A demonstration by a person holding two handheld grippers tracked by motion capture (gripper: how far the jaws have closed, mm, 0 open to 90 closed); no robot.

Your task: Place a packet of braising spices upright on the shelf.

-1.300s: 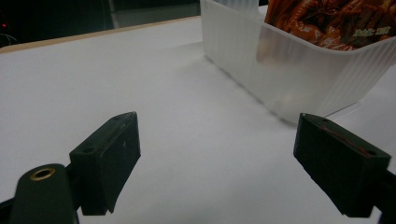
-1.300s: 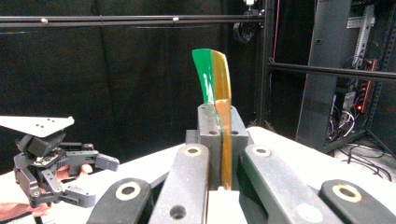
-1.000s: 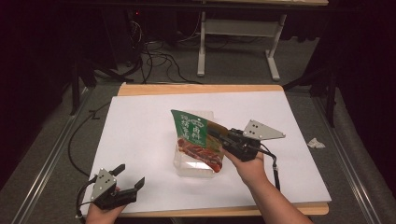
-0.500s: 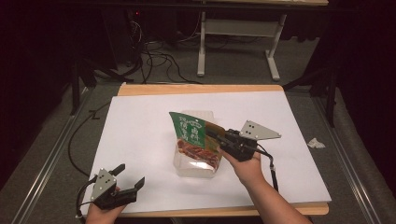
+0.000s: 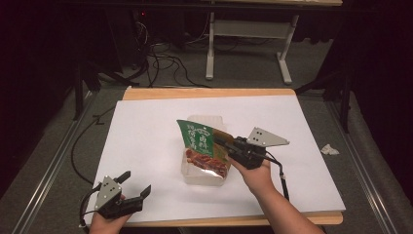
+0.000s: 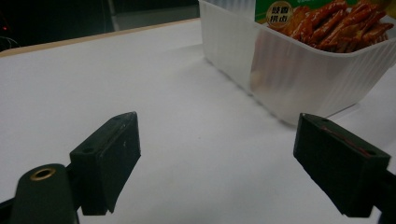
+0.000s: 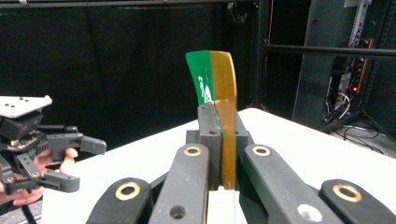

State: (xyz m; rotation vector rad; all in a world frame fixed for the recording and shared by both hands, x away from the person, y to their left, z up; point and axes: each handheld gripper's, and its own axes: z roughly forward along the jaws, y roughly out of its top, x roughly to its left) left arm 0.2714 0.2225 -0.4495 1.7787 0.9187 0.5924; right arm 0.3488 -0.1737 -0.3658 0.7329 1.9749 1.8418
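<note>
Right gripper clamped on green-and-orange snack packet; lower gently into translucent ribbed plastic tub. Left gripper wide, idle on white surface.

The right gripper's black jaws pinch a green-and-amber glossy snack packet edge-on above the white table.
</note>
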